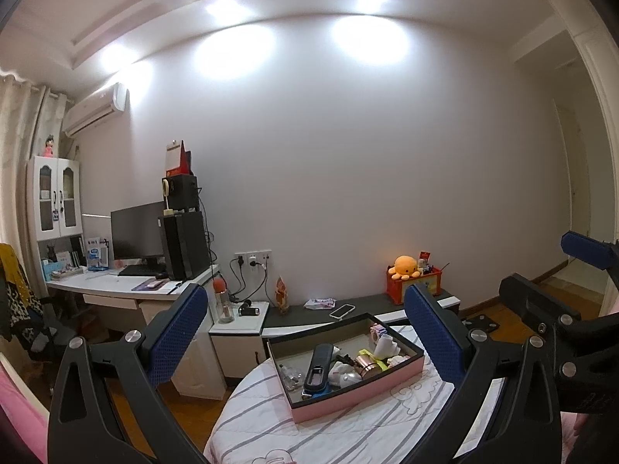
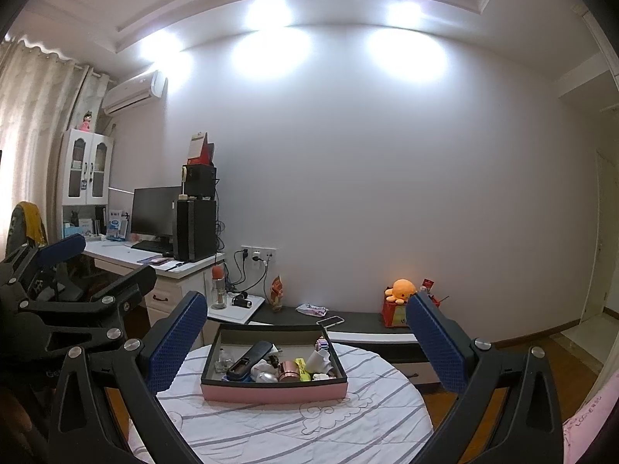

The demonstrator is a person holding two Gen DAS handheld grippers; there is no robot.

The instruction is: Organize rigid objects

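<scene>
1. left gripper (image 1: 305, 332): its blue-padded jaws stand wide apart and hold nothing. it hovers above the near edge of a round table (image 1: 348, 437) covered in a striped cloth.
2. right gripper (image 2: 305, 332): its jaws are also spread wide and empty, held level at about the same height, just beside the left one.
3. ahead of and below both grippers, between their fingers in each view, sits a shallow pink box (image 2: 274, 390) on the cloth, well clear of the pads.
4. inside the box lie the small rigid things, all crowded together: a dark remote-like handset (image 2: 247, 359), a rose-gold cylinder (image 2: 288, 372), a yellow-green marker (image 2: 303, 369), a white cup on its side (image 2: 319, 359) and some small glass pieces at the left.
5. no object shows on the cloth outside the box.
6. judgement: this fits either gathering just finished or sorting about to start; the pictures do not settle which, so no particular next move can be named.
</scene>
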